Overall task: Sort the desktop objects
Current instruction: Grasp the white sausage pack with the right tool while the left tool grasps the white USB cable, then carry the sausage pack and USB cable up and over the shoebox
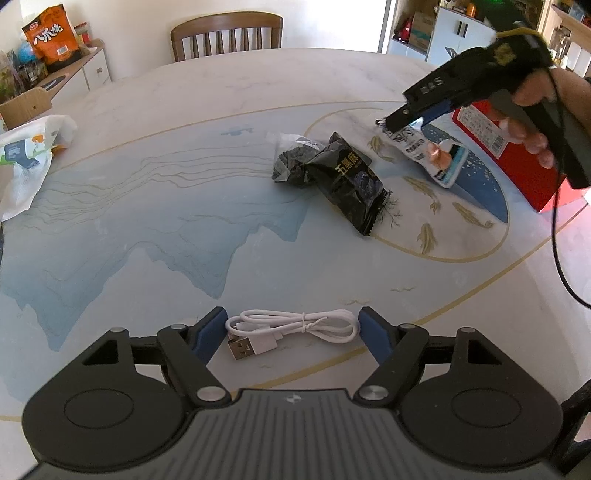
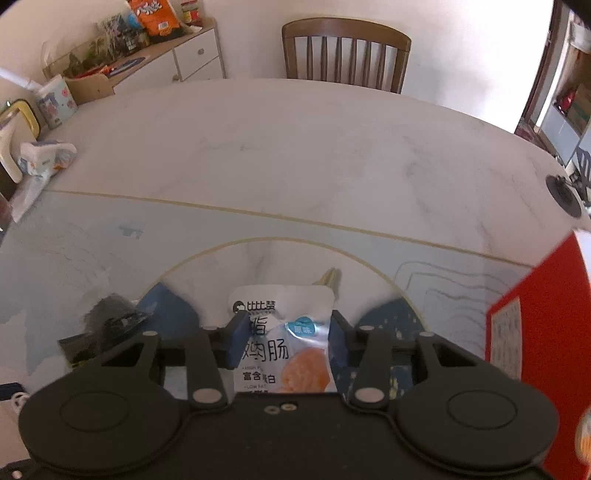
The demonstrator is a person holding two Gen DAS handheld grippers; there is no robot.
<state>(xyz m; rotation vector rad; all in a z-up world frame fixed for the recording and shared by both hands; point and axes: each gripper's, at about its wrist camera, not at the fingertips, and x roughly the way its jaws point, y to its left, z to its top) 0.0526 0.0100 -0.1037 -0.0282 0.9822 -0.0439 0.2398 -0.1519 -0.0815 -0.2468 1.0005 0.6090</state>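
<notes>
My left gripper (image 1: pixel 291 328) is open, its blue fingers on either side of a coiled white USB cable (image 1: pixel 291 326) lying on the table. My right gripper (image 2: pixel 286 332) is shut on a white chicken sausage packet (image 2: pixel 291 343) and holds it tilted above the table; in the left wrist view the right gripper (image 1: pixel 402 120) pinches the top of that packet (image 1: pixel 436 155) at the upper right. A black snack packet (image 1: pixel 351 181) and a crumpled dark wrapper (image 1: pixel 291 162) lie mid-table.
A red box (image 1: pixel 517 155) stands at the right, also in the right wrist view (image 2: pixel 543 332). A white plastic bag (image 1: pixel 29 158) lies at the left edge. A wooden chair (image 1: pixel 227 35) is behind the table. A cabinet (image 1: pixel 74 74) with clutter stands at the back left.
</notes>
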